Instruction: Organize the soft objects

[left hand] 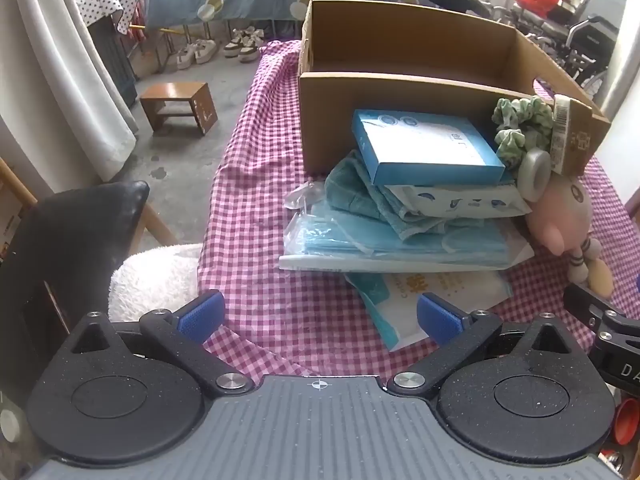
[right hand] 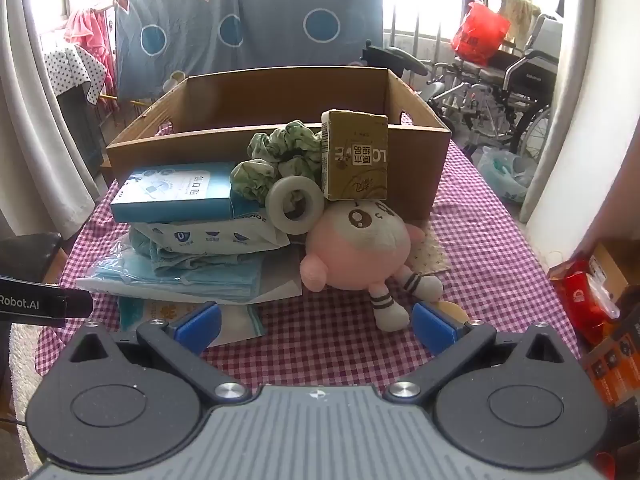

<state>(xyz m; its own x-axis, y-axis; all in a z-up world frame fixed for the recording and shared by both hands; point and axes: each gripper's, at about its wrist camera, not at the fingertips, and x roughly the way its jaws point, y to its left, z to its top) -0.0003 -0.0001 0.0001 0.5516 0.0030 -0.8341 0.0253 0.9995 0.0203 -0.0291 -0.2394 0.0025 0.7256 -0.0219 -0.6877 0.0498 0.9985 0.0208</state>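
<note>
A pile lies against the front wall of a cardboard box on the checked tablecloth. It holds a blue carton, a teal cloth, a bag of blue masks, green scrunchies, a tape roll, a small olive carton and a pink plush doll. My left gripper is open over bare cloth near a tissue pack. My right gripper is open just short of the doll's legs.
A white fluffy cushion and a black chair back sit at the table's left edge. Red and orange packages stand at the right edge. A wooden stool, shoes and a wheelchair are on the floor beyond.
</note>
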